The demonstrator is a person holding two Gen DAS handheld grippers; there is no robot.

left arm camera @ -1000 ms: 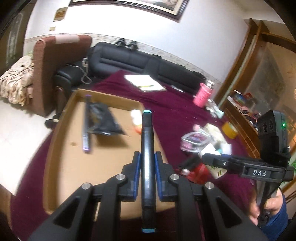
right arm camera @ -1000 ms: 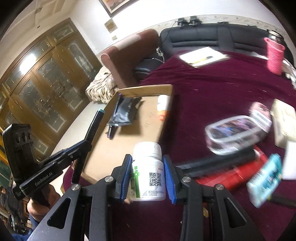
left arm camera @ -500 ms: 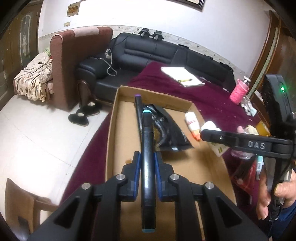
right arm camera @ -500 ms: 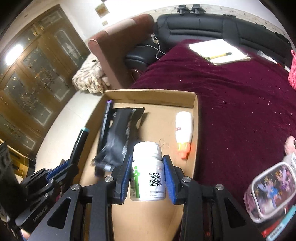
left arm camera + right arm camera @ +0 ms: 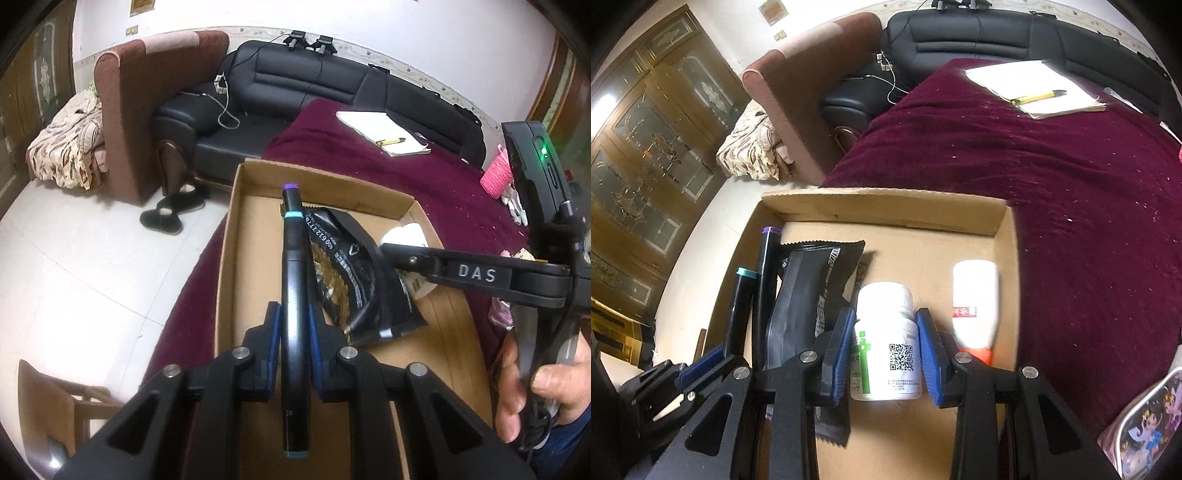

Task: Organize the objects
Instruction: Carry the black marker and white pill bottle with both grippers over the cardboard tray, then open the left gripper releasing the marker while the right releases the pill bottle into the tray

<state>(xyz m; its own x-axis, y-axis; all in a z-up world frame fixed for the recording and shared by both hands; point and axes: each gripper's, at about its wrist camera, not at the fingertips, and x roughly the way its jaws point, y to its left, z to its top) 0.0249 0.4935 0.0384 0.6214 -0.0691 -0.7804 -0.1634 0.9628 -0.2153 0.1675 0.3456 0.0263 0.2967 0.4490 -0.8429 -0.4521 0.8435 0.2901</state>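
1. Left gripper [image 5: 293, 325] is clamping a black marker with a teal cap [image 5: 293, 280], blue pads pressing on both sides of the barrel; marker is pointing forward along the fingers, over the left part of the cardboard box [image 5: 229, 258].
2. Right gripper [image 5: 886, 350] is squeezing a white pill bottle [image 5: 886, 343] between blue pads, bottle sitting upright with its QR label facing the camera, hanging over the box floor near the middle.
3. In the right wrist view the left gripper is showing at lower left with the teal-capped marker sticking up and forward.
4. A second marker with a purple cap [image 5: 766, 280] is lying in the box along the left wall, just beside the held marker.
5. A black foil pouch [image 5: 809, 295] is lying flat in the box, next to the purple-capped marker and partly under the right gripper's left finger.
6. A white tube with an orange cap [image 5: 973, 306] is lying against the box's right wall, blurred.
7. The box is sitting on a maroon tablecloth [image 5: 1071, 184].
8. Farther back on the cloth, a notepad [image 5: 1034, 88] is carrying a yellow pen [image 5: 1039, 96].
9. A cartoon-printed pencil case [image 5: 1145, 428] is peeking in at lower right.
10. A black sofa [image 5: 332, 85] is standing behind the table.
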